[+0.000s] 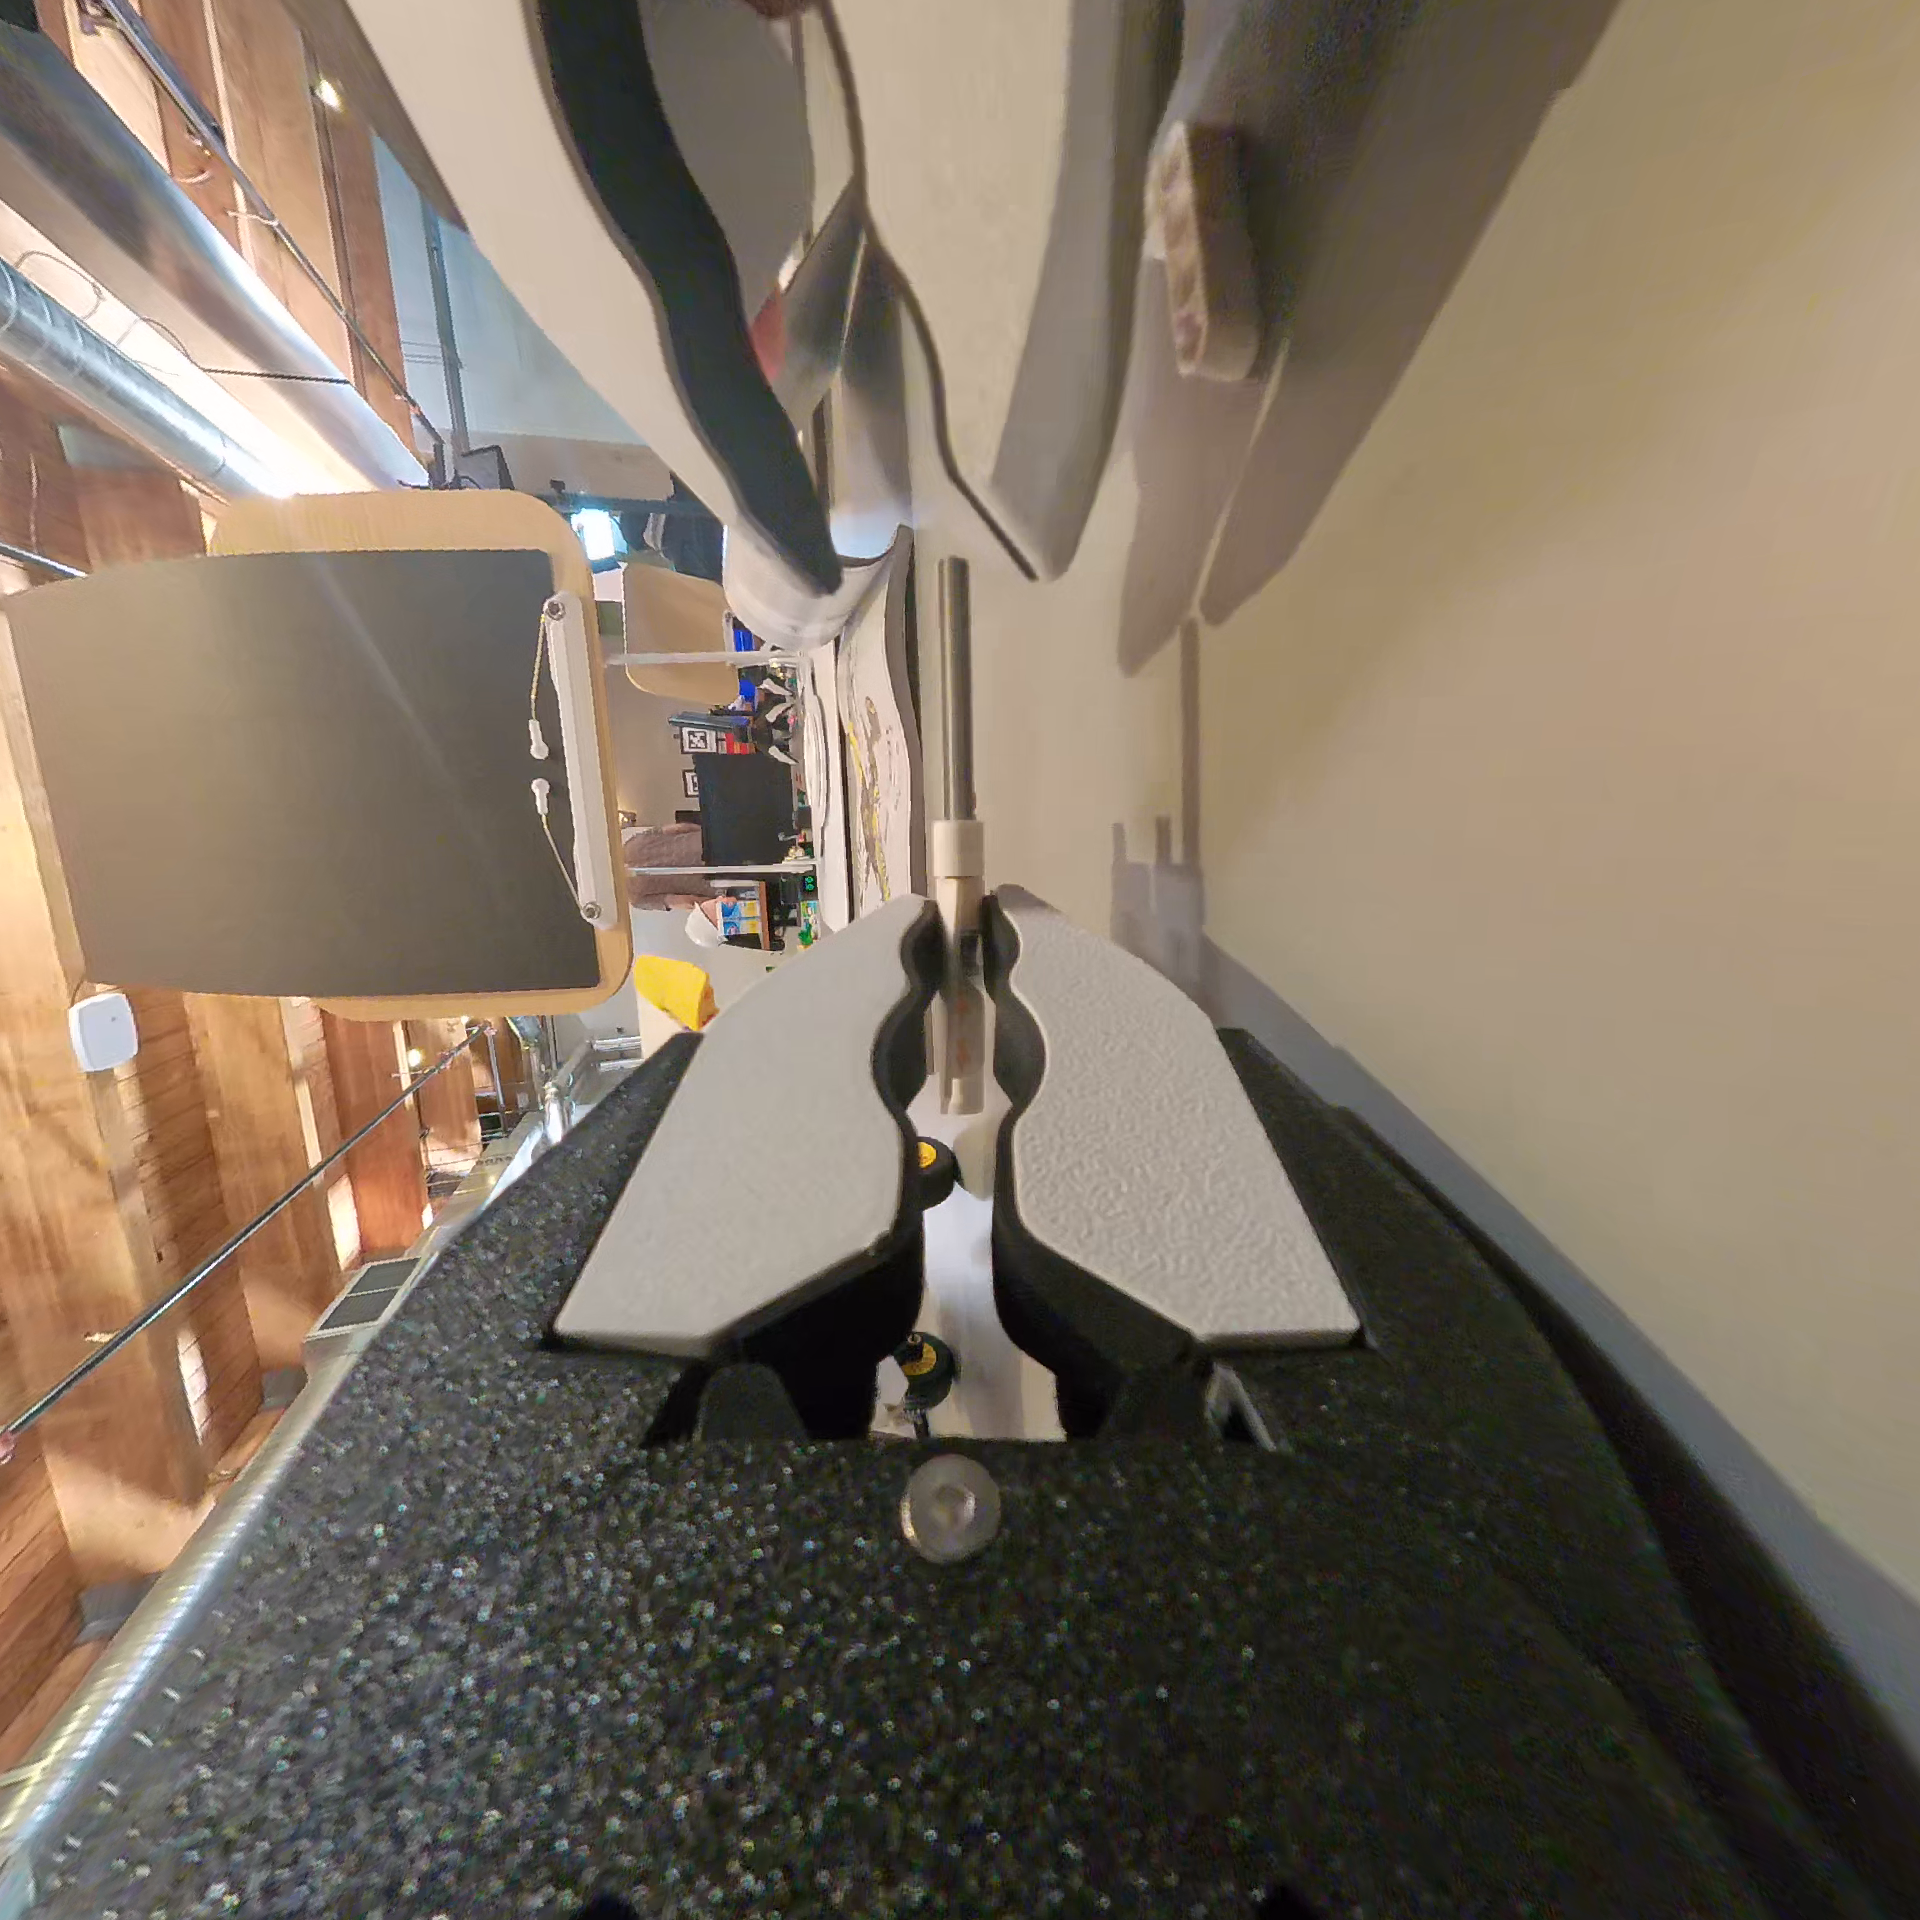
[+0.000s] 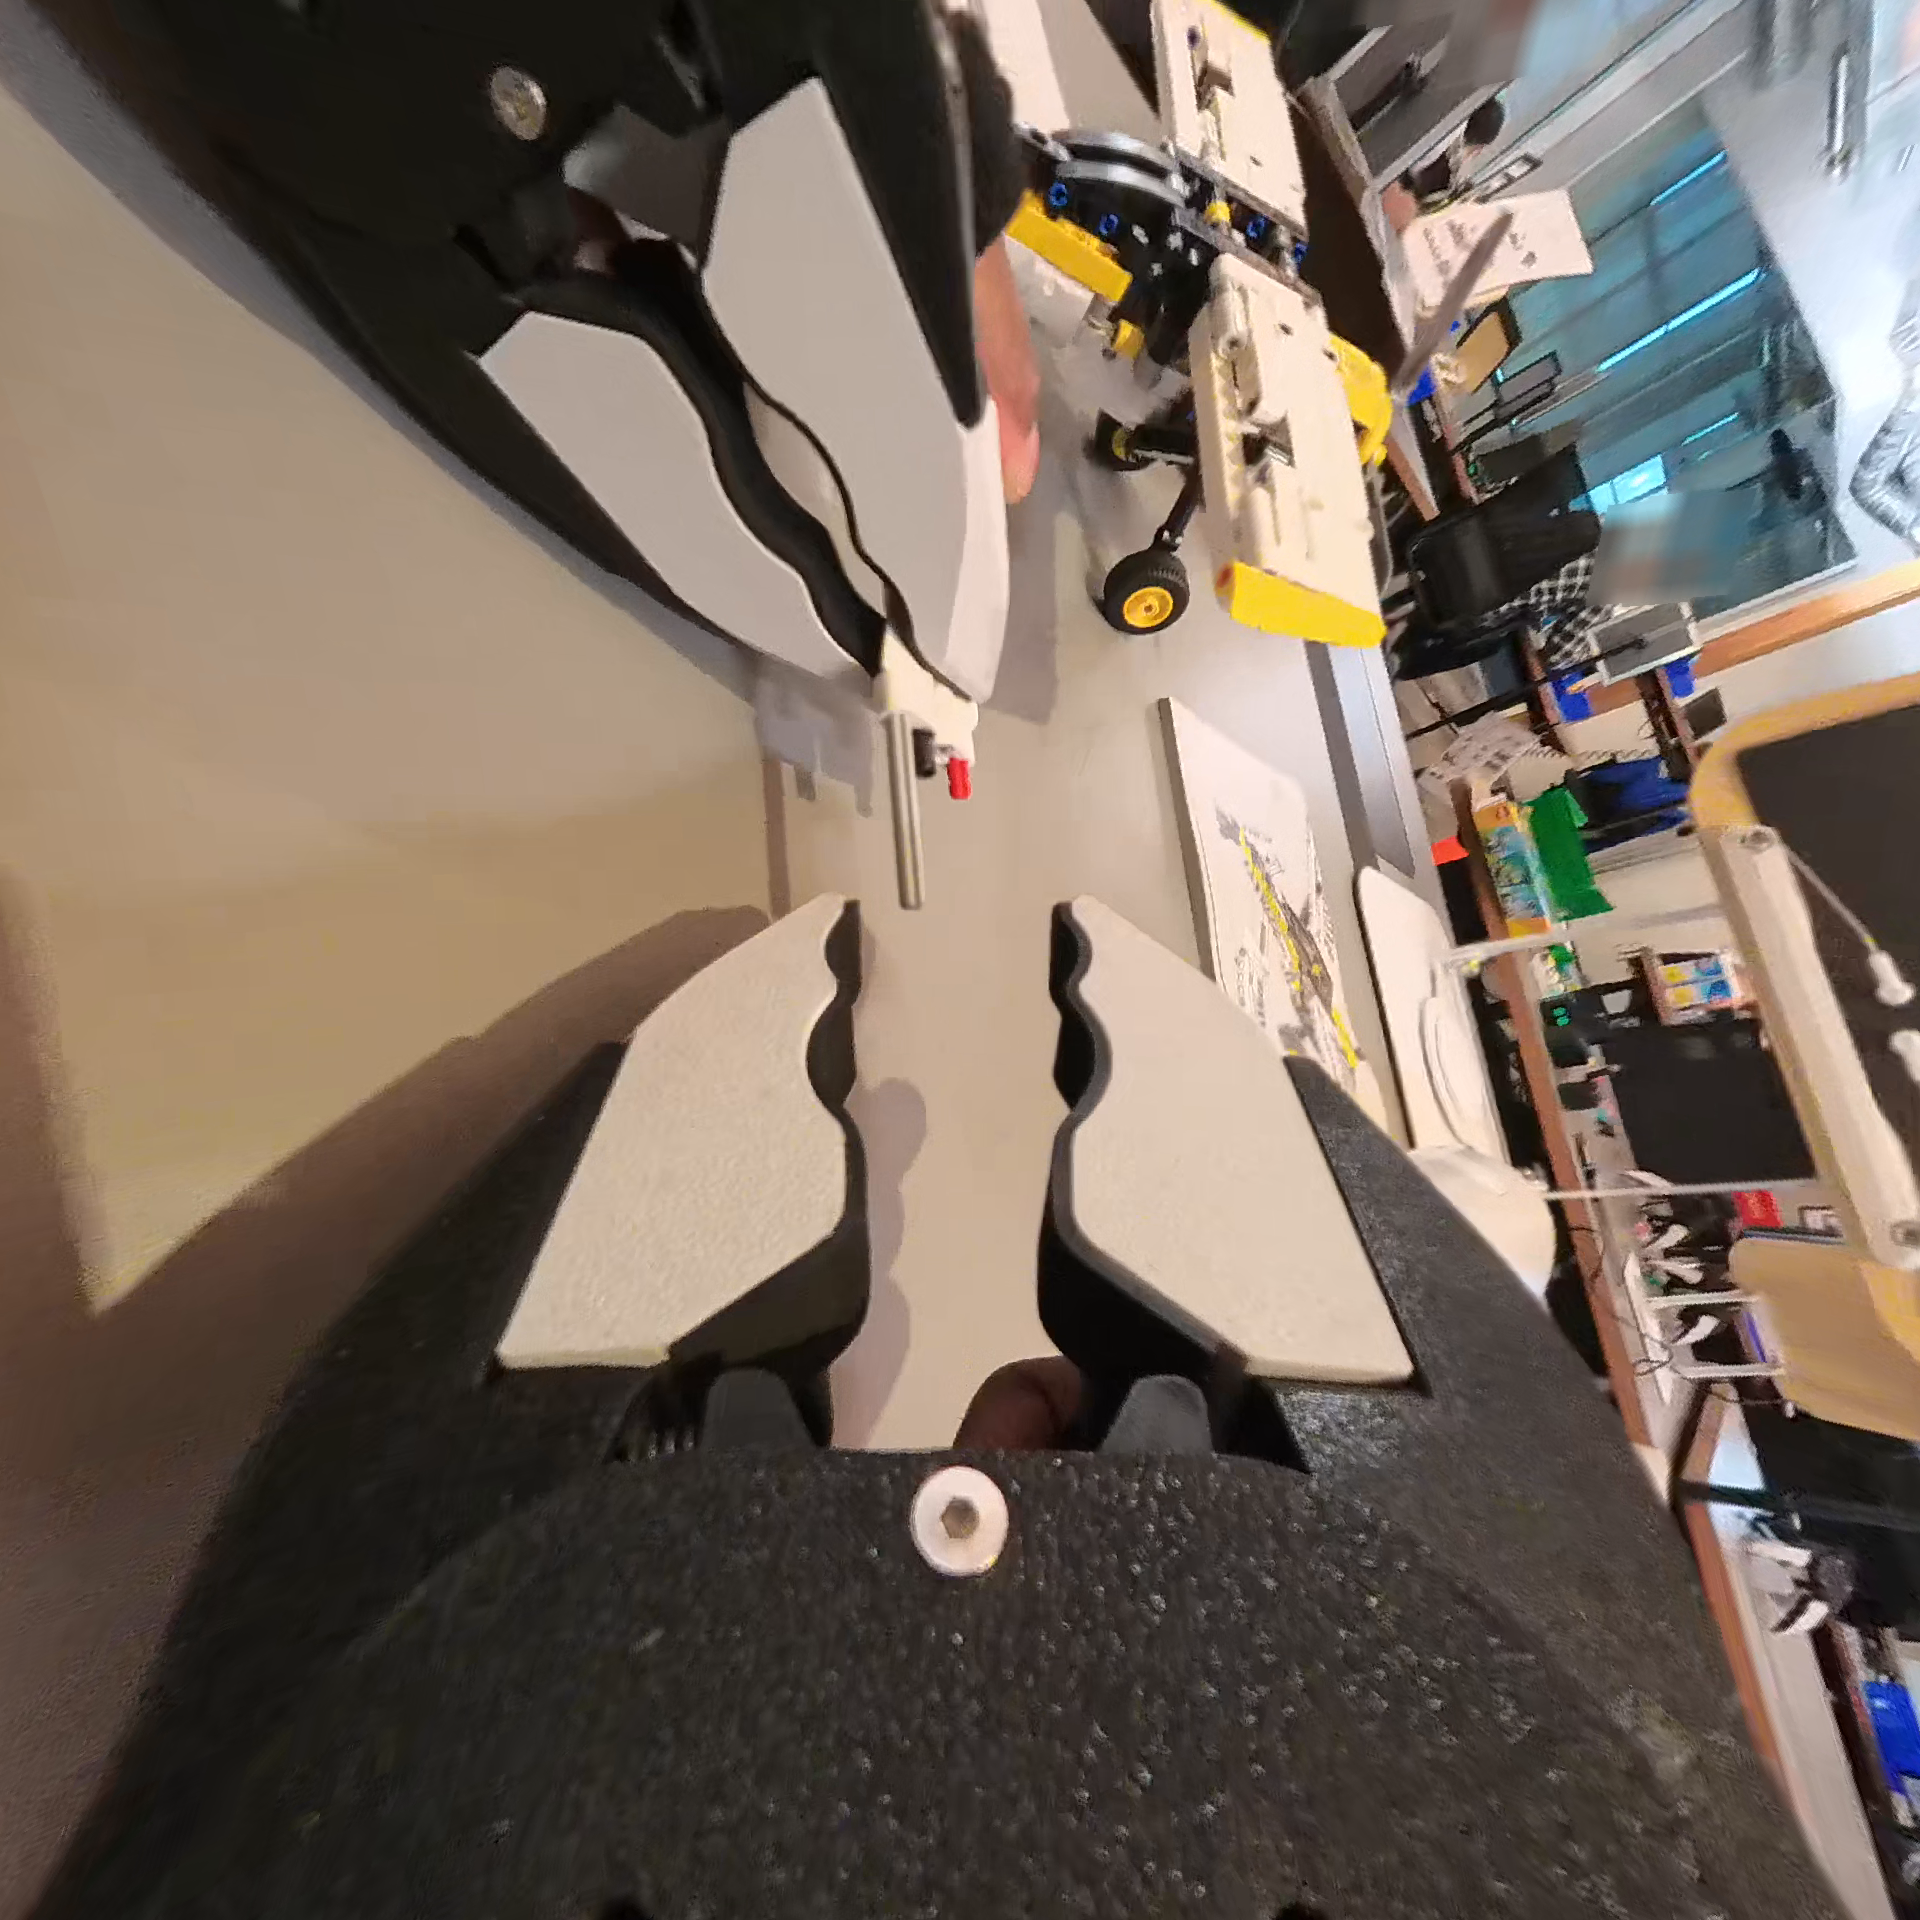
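A small white brick assembly (image 1: 958, 997) is clamped between the pads of the left gripper (image 1: 961, 925), and a grey metal rod (image 1: 954, 686) is seen jutting forward out of that assembly. Just past the rod's free end, the right gripper (image 2: 954, 925) is held with its jaws spread and nothing between them. Beyond the rod, a white-and-yellow brick aircraft model (image 2: 1262, 436) is seen on the grey table (image 2: 1091, 831), with an instruction booklet (image 2: 1262, 914) beside it.

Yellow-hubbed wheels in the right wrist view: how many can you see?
2. One black wheel with a yellow hub stands on the grey table beside the model's yellow wingtip; another shows partly behind it, under the model. Others may be hidden.
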`<move>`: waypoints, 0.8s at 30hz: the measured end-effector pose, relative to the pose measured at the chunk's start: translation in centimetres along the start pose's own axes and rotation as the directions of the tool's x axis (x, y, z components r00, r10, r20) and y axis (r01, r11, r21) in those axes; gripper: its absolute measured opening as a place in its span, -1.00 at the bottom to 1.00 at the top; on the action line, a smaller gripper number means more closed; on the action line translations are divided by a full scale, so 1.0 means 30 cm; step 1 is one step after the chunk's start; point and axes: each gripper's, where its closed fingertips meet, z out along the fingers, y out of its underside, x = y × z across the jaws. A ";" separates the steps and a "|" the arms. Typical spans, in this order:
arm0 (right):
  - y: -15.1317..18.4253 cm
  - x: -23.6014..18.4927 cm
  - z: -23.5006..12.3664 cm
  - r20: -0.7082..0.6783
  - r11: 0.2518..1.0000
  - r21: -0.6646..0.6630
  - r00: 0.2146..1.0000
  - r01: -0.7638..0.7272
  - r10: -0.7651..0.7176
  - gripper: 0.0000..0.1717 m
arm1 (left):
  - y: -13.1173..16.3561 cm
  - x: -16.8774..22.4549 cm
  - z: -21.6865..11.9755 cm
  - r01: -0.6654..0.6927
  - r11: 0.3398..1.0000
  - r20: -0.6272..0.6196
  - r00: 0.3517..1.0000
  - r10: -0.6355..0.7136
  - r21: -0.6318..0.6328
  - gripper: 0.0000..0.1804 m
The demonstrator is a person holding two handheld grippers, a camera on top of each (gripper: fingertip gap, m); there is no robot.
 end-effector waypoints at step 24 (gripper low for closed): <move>-0.064 0.010 0.054 -0.238 0.943 -0.077 0.913 0.324 -0.333 -0.95 | -0.006 -0.040 -0.006 0.089 0.996 0.055 0.994 -0.090 0.008 -0.89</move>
